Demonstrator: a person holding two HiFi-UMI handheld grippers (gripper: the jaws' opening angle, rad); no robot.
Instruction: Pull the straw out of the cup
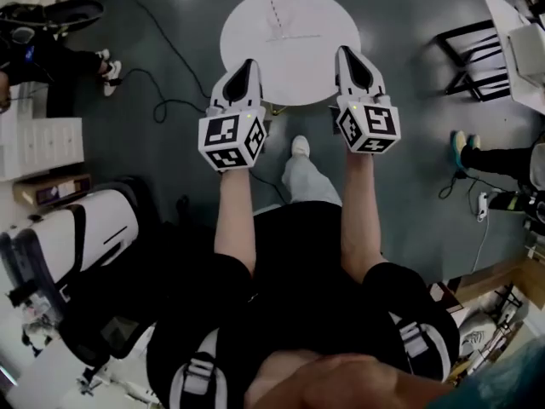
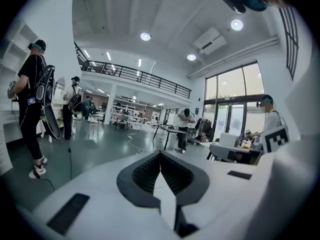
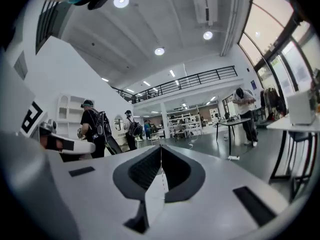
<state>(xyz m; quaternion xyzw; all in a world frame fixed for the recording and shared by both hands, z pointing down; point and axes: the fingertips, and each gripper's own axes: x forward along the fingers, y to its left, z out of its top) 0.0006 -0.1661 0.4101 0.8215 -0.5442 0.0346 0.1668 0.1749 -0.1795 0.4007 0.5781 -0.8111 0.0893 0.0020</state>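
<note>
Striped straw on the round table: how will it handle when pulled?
The straw looks very thin: probably light and bendy, easily crushed. It is long for its width, so an off-axis tug likely bows it.

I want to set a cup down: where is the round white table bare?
The round white table is bare left and right of the striped straw, out to its rim. The middle, around the straw, is taken; the left gripper and right gripper hang over the near edge.

Floor (image 1: 409,194) glossy – table (image 1: 315,66) matt, smooth; L gripper (image 1: 248,63) matt plastic.
</note>
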